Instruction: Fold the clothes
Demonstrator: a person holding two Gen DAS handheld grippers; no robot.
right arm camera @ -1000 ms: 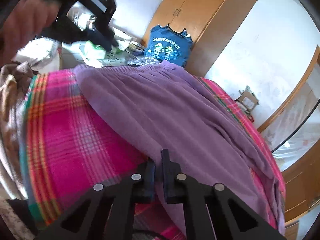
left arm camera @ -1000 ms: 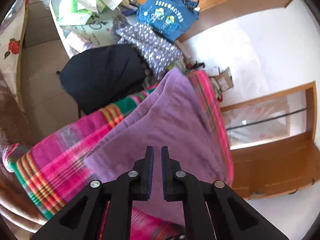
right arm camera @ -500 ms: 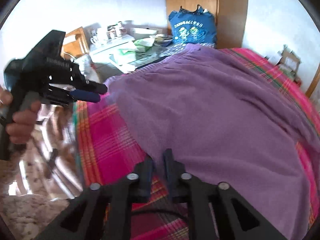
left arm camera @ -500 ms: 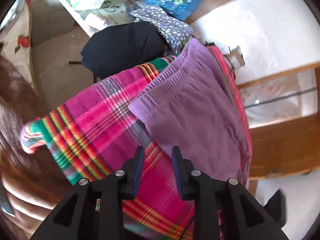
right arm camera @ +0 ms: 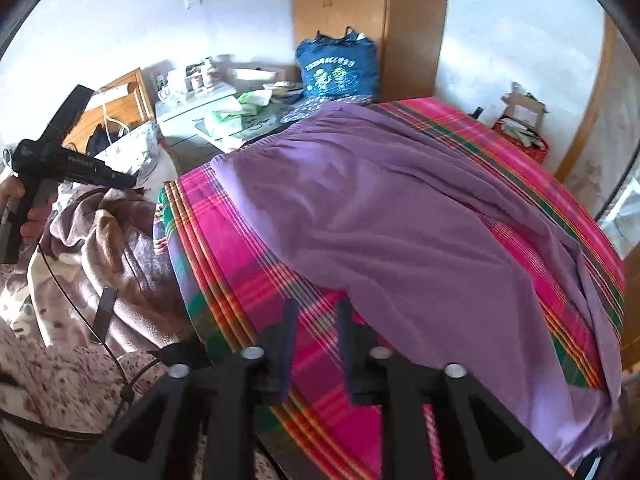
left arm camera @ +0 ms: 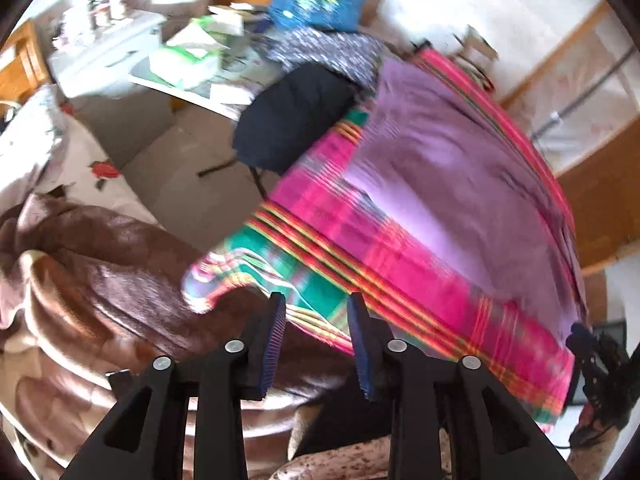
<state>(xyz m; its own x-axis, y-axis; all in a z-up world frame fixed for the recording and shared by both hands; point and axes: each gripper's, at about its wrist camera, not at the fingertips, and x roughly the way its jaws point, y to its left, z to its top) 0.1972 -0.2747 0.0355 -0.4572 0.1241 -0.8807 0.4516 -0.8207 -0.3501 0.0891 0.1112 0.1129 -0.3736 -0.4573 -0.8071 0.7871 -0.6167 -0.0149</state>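
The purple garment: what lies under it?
The purple garment lies spread on a pink plaid cloth. What the plaid cloth itself covers cannot be seen.

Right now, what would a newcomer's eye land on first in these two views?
The purple garment spread flat over the bright pink plaid blanket dominates both views. Near the bottom of each view, the left tool and right tool hang over the blanket's near edge, jaws opening with nothing between them. Beyond the garment, a blue printed bag stands against the wooden wardrobe.
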